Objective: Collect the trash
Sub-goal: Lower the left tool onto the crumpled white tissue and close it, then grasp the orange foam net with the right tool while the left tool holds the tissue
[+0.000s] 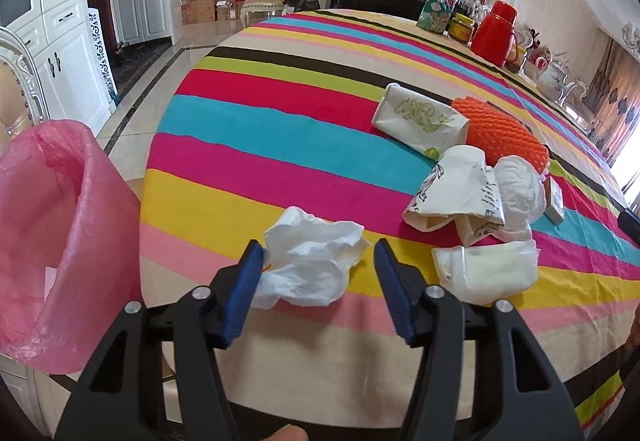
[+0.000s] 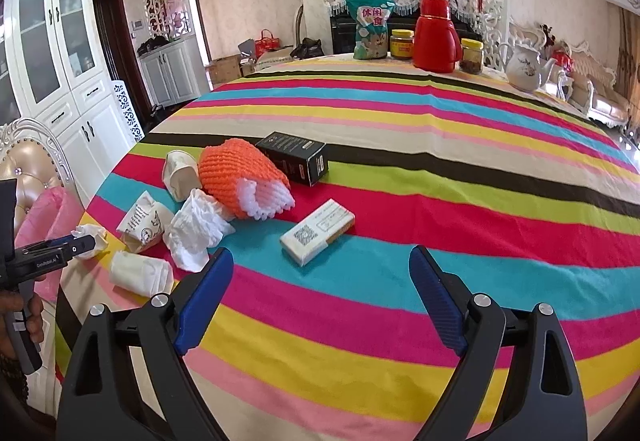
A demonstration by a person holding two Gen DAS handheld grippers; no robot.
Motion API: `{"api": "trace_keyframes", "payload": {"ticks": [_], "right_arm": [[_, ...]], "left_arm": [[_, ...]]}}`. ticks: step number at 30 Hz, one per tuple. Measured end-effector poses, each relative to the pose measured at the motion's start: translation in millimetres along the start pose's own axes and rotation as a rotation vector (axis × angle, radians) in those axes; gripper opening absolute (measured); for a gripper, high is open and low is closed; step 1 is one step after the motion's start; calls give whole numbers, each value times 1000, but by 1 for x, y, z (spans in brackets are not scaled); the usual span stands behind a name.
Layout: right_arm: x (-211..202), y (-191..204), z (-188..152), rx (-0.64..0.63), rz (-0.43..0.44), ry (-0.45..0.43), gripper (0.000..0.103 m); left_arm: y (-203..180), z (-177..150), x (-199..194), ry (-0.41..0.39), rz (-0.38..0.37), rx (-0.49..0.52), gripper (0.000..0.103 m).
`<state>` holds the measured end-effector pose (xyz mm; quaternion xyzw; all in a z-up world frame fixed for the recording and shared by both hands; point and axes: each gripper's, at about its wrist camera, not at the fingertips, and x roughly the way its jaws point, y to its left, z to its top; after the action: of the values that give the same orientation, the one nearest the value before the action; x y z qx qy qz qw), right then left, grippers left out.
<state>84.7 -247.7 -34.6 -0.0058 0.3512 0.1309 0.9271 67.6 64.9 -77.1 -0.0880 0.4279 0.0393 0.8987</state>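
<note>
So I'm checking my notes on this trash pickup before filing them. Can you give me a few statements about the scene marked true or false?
1. The left claw has a crumpled white tissue between its fingers. True.
2. The right claw grips the small white box. False: it is open and empty, the box lying ahead of it.
3. A pink bag hangs open beside the table's edge. True.
4. The orange foam net is inside the pink bag. False: it lies on the striped tablecloth.
</note>
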Motion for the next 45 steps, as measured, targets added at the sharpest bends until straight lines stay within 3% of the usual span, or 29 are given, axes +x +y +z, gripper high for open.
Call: {"api": "trace_keyframes", "payload": {"ticks": [3,10,16,30,37,42,45], "right_arm": [[3,3,6,-16,-1,-3,84],[20,19,23,-59,15,9,84],[41,41,38,-108,38,20,84],[102,72,63,-150,83,75,83],[128,73,60,-139,98,149,68],[135,73,55,-141,111,187,50],[131,73,53,-141,124,190,35]], "left_arm": [[-1,1,5,8,7,8,49],[-1,2,11,19,25,31,23],[2,5,6,7,8,25,18],[-5,21,-25,-69,-38,34,18],[-9,25,-33,-89,-59,40,18],[-11,25,-33,-91,-68,38,18],[-12,25,-33,-91,-73,40,18]]}}
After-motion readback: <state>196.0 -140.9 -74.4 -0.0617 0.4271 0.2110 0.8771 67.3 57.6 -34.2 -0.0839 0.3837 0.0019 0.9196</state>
